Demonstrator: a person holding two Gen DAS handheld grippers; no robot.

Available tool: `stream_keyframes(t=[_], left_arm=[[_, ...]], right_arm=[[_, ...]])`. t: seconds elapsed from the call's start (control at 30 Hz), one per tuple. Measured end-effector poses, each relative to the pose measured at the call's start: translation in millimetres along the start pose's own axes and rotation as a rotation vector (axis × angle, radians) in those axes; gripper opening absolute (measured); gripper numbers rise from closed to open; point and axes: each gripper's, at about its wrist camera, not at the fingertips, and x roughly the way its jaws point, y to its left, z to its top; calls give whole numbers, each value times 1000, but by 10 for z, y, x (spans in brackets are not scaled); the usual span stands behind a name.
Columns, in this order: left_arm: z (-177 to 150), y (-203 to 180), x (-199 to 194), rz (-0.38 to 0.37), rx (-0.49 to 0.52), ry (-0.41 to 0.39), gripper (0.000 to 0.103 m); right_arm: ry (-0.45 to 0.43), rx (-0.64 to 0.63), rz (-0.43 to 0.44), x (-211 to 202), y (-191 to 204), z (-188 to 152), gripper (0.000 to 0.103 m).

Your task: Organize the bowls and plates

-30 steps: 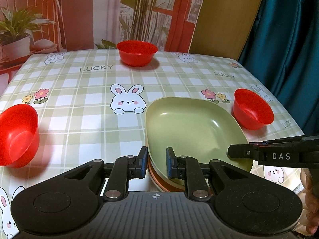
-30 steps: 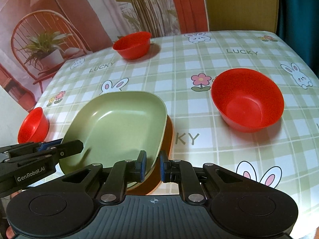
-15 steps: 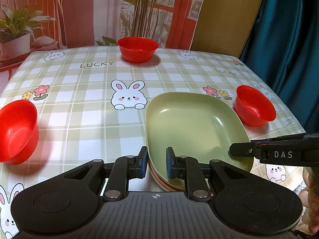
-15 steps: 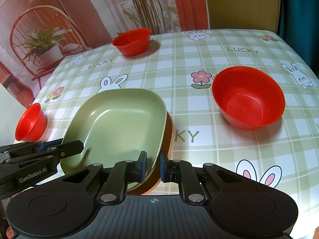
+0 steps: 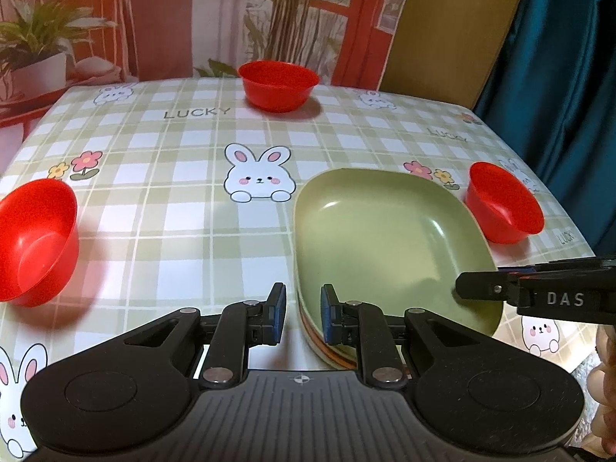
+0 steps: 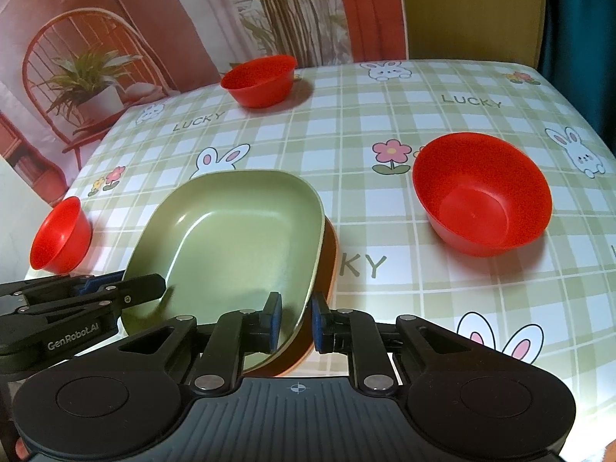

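Note:
A green plate [image 5: 389, 238] lies stacked on an orange plate [image 5: 331, 354] near the table's front edge; the stack also shows in the right wrist view [image 6: 238, 242]. My left gripper [image 5: 303, 315] is shut on the stack's left rim. My right gripper [image 6: 294, 321] is shut on its right rim, over the orange plate's edge [image 6: 327, 269]. Three red bowls stand apart: one at the back [image 5: 278, 84], one at the left [image 5: 36, 238], one at the right [image 5: 502, 202]. The right bowl [image 6: 481, 192] is large in the right wrist view.
The table has a checked cloth with rabbits [image 5: 258, 177]. A teal curtain [image 5: 558, 57] hangs on the right. A printed backdrop with a chair and plant [image 6: 88, 81] stands behind the table. The table's right edge [image 5: 569, 208] runs close to the right bowl.
Both grippers have kept their hold on the plate stack. The views have drawn back and risen slightly, so the stack sits a little nearer the front; the bowls have not moved.

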Motion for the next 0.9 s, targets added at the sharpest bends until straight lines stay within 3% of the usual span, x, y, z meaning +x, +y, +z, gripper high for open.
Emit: stream_keyframes(t=[0.9], left_arm=[[-24, 44, 50, 0, -45, 22, 24]], right_arm=[[-52, 15, -31, -52, -94, 47, 23]])
